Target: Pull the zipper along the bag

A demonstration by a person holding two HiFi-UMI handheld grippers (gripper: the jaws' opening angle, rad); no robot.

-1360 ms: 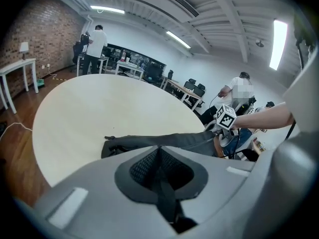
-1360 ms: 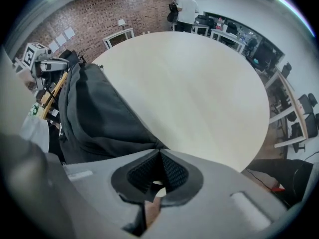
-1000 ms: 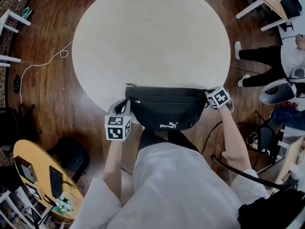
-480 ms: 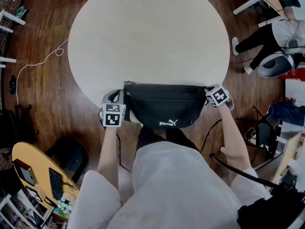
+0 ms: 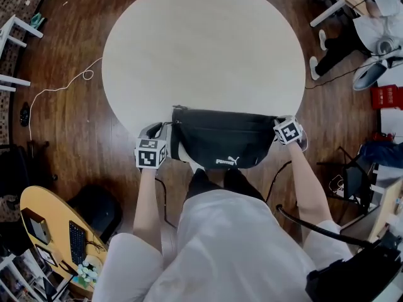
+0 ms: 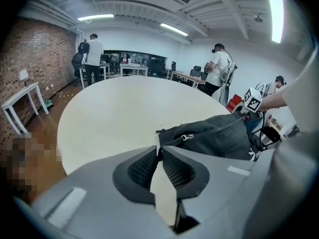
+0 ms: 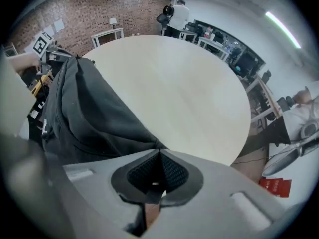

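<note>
A black waist bag [image 5: 220,140] [image 6: 214,136] [image 7: 84,113] lies across the near edge of the round pale table [image 5: 201,49]. My left gripper [image 5: 171,131] [image 6: 158,151] is at the bag's left end. Its jaws are opening, but the fingertips still meet on a thin dark bit of that end. The silver zipper slider [image 6: 187,137] sits just beyond them, outside the jaws. At the bag's right end, my right gripper [image 5: 275,124] [image 7: 159,156] is shut on a black strap piece.
The bag hangs partly over the table edge toward my body. A seated person [image 5: 371,30] and a red box [image 5: 385,96] are on the right. A desk with a keyboard [image 5: 72,234] is at lower left. A white cable [image 5: 63,87] lies on the wooden floor.
The head view has shifted a little. The left gripper has drawn slightly up and away from the bag's left side. The right gripper stays at the right end.
</note>
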